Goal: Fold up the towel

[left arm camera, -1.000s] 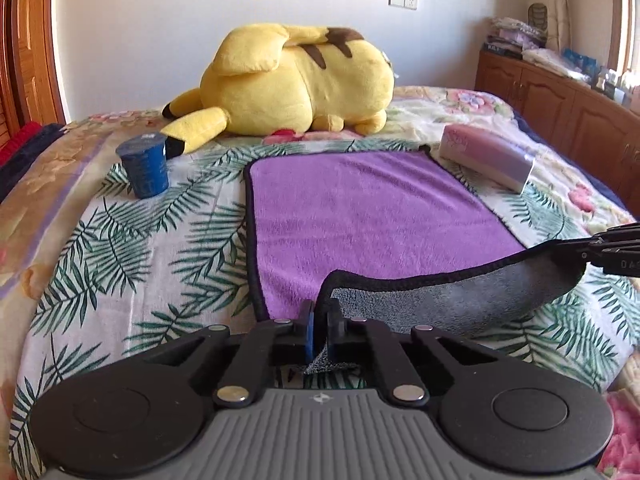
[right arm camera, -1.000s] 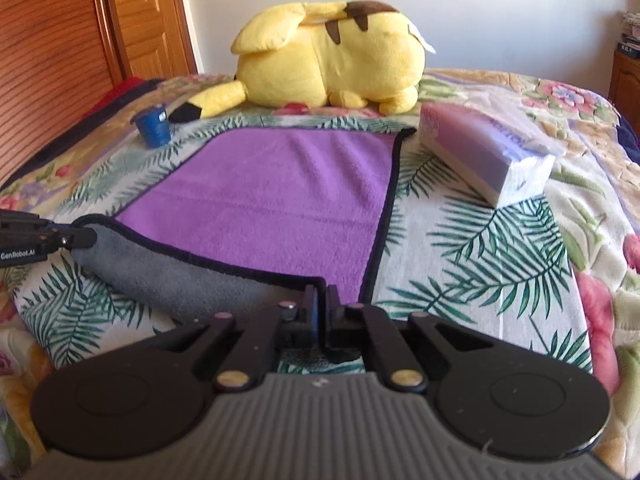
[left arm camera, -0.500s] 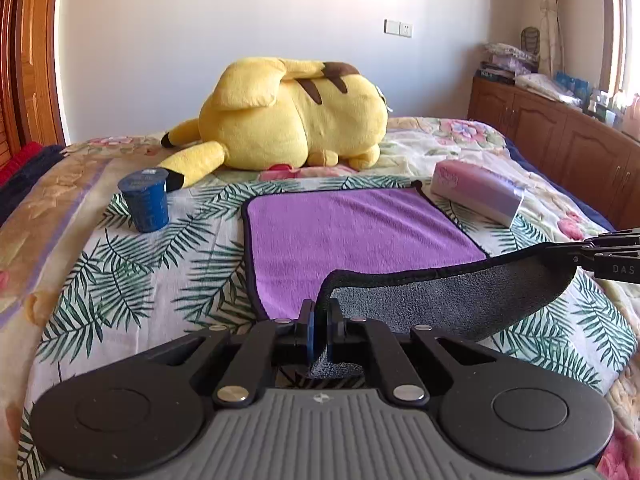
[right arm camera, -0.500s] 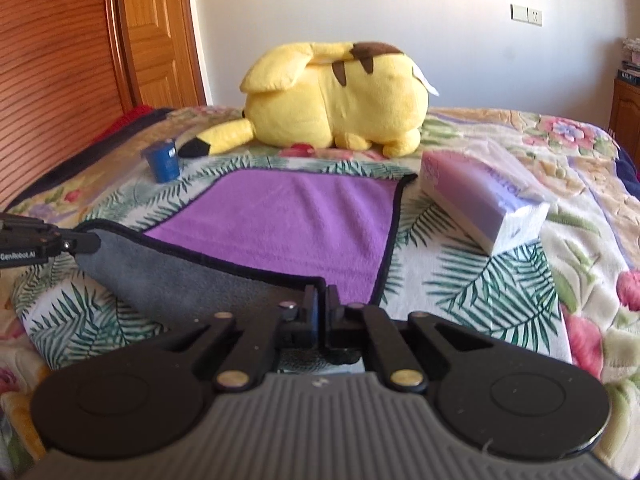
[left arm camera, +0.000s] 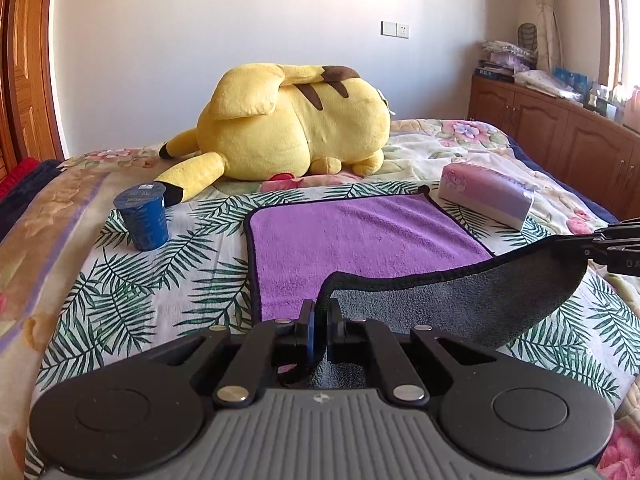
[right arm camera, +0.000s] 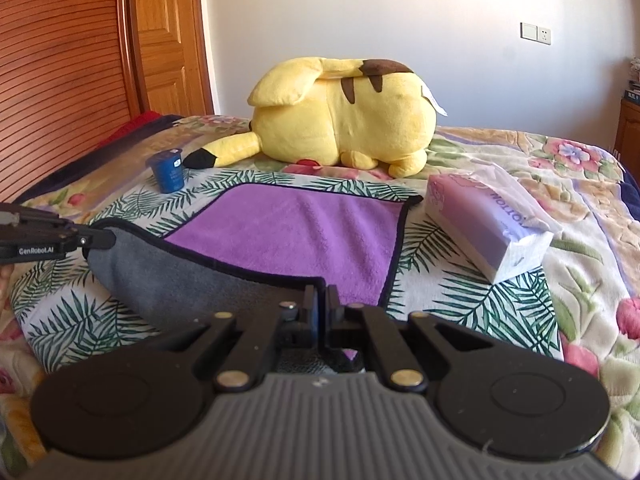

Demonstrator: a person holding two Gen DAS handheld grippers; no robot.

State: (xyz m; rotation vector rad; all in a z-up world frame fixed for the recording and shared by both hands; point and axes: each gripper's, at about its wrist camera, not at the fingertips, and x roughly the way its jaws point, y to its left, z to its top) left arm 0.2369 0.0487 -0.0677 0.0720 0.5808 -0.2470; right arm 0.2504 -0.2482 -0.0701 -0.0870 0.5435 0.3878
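A purple towel [left arm camera: 360, 236] with a grey underside and black hem lies on the bed, its near edge lifted off the bedspread. My left gripper [left arm camera: 319, 312] is shut on the towel's near left corner. My right gripper [right arm camera: 320, 300] is shut on the near right corner. The raised near edge hangs between them, grey side [left arm camera: 480, 304] showing. The towel also shows in the right wrist view [right arm camera: 304, 236]. The right gripper shows at the right edge of the left wrist view [left arm camera: 576, 246], and the left gripper shows at the left of the right wrist view [right arm camera: 100, 238].
A large yellow plush toy [left arm camera: 288, 124] lies just beyond the towel's far edge. A blue cup [left arm camera: 142, 218] stands left of the towel. A pink tissue pack [left arm camera: 488, 196] lies right of it. Wooden cabinets [left arm camera: 560, 140] line the right wall; a wooden door [right arm camera: 168, 40] is on the left.
Both grippers have risen and tilted up with the towel's near corners; the near edge is lifted higher and drawn farther over the purple side.
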